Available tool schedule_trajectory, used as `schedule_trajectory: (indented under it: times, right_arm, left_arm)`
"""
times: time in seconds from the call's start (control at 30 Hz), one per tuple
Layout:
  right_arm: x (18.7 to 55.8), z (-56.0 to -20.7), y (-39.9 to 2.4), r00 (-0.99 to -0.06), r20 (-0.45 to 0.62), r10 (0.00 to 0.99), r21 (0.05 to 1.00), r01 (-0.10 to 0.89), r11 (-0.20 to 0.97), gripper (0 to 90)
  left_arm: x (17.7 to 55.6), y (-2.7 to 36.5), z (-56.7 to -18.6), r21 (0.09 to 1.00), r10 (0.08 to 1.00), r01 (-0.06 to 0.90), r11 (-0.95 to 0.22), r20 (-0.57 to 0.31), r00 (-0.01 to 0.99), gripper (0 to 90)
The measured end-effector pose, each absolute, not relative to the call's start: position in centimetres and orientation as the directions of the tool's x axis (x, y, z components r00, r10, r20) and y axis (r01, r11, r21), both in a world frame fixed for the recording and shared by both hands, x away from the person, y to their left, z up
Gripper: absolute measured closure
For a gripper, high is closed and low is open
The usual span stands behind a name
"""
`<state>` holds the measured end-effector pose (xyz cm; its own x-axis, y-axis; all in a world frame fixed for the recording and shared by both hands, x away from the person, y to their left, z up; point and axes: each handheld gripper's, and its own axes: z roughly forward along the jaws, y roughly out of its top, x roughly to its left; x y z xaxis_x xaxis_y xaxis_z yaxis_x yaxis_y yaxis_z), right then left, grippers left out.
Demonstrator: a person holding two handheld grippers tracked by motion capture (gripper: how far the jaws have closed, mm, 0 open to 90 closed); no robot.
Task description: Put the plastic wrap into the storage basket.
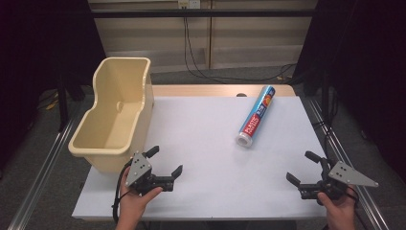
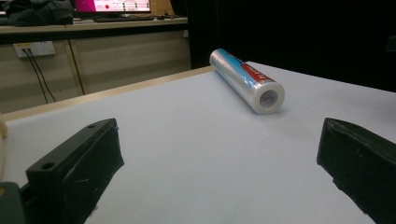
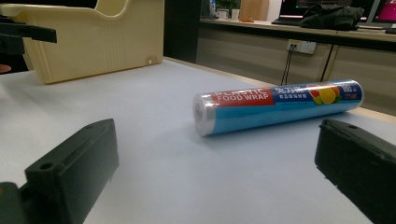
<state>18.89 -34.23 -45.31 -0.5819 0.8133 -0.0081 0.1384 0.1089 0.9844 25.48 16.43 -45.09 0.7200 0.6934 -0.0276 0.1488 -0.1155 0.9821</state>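
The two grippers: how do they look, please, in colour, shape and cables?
Both the left gripper and the right gripper have black bodies with two blocky black jaws. Each carries a grey three-cornered plate with small holes on top. A black cable trails from the left one. No sleeves show.

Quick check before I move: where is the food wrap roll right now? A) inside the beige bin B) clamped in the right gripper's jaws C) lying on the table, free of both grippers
C: the food wrap roll lies on the table, apart from both open grippers.
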Motion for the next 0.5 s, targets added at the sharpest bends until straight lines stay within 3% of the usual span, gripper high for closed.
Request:
schedule_trajectory:
  times: [0.5]
  right_arm:
    - [18.8, -45.3, -34.1, -0.582, -0.009, 0.813, 0.984, 0.138, 0.109, 0.0]
  left_arm:
    - [27.1, 11.6, -45.2, 0.97, 0.672, 0.194, -0.143, -0.048, 0.739, 0.0]
